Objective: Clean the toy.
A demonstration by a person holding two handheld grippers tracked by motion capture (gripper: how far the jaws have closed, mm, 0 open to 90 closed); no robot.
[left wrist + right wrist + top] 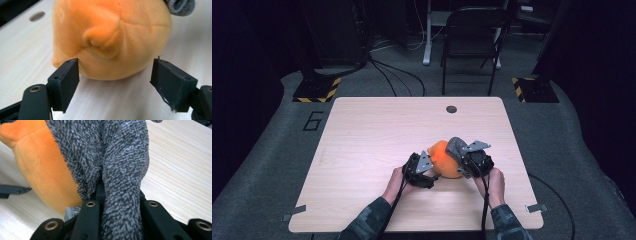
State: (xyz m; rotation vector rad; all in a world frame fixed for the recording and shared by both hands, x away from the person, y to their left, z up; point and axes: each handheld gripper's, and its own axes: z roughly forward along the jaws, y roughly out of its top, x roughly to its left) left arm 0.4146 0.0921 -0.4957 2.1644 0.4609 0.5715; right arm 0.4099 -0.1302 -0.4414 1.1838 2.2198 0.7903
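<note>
An orange plush toy lies on the wooden table, right of centre and toward the near edge. A grey fuzzy cloth is draped over the toy's right side. My left gripper is at the toy's left. In the left gripper view it is open, a jaw on each side of the plush toy, and neither pad touches it. My right gripper is on the toy's right. In the right gripper view it is shut on a fold of the grey cloth, with the toy just behind.
A round cable hole sits near the table's far edge. Beyond the table stand a dark folding chair and two yellow-and-black striped stand bases. Bare tabletop spreads to the left of and beyond the toy.
</note>
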